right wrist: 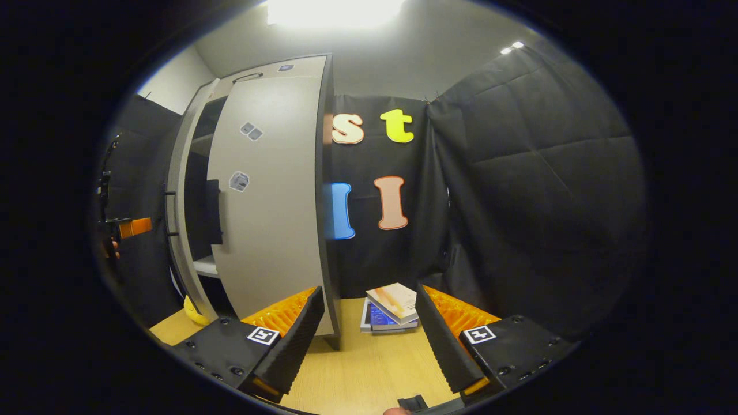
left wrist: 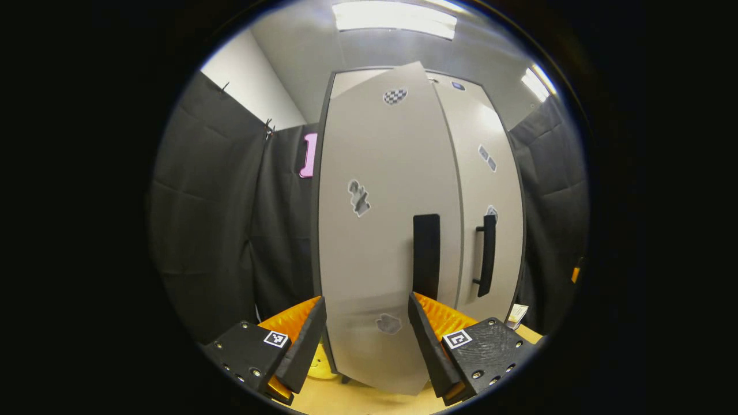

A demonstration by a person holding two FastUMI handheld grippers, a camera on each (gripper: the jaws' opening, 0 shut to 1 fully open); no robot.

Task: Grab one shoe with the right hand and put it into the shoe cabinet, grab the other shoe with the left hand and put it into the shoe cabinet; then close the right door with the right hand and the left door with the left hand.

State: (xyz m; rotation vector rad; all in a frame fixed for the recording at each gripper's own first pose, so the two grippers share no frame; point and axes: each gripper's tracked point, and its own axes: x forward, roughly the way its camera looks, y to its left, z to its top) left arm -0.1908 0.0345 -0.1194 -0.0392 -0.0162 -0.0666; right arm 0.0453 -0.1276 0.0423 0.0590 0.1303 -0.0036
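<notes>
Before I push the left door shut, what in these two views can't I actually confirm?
- Shoes inside the cabinet: hidden in the left gripper view by the left door; in the right gripper view the right door leaves a dark gap.
- Yellow item at the cabinet's foot: mostly hidden by the door, too little to identify.
- Left tongs in the right gripper view: cut off at the edge.
</notes>
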